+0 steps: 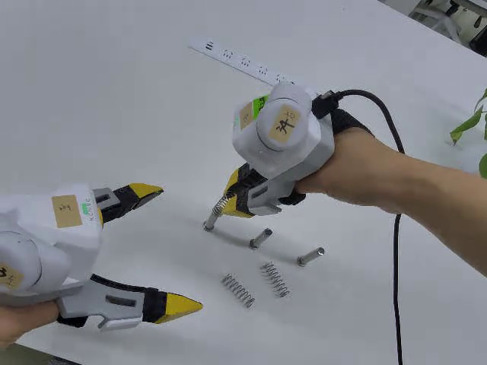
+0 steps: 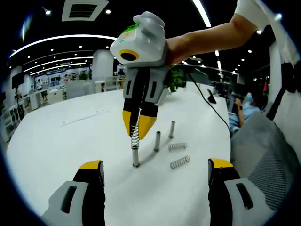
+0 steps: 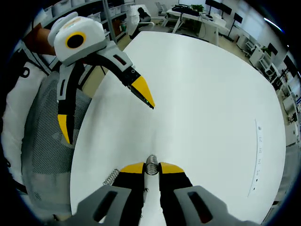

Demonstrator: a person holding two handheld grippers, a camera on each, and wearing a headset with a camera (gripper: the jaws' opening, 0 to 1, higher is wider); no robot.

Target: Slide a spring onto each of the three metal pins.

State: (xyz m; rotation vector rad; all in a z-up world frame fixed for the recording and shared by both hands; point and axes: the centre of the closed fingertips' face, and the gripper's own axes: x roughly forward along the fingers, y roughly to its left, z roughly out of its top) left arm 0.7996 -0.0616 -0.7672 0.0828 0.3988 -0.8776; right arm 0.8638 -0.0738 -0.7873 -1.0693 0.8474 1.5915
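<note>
Left gripper view: the spring (image 2: 135, 141) stands upright, its lower end over the nearest pin (image 2: 135, 157), both long axes in line. The right gripper (image 2: 137, 131) pinches the spring's top from twelve o'clock, so the move looks straight down. The left gripper (image 2: 155, 163) gapes wide at six o'clock.

Three short, cylindrical metal pins stand upright in a row on the white surface (image 2: 56, 141): a first pin (image 2: 135, 157), a middle pin (image 2: 157, 141) and a far pin (image 2: 172, 129). A coil spring (image 2: 135, 135) stands vertically on the top of the first pin, its upper end pinched in the right tool (image 2: 138, 123). The middle and far pins are bare. A nearer spring (image 2: 180, 162) and a farther spring (image 2: 178, 146) lie flat beside them, apart from each other.
</note>
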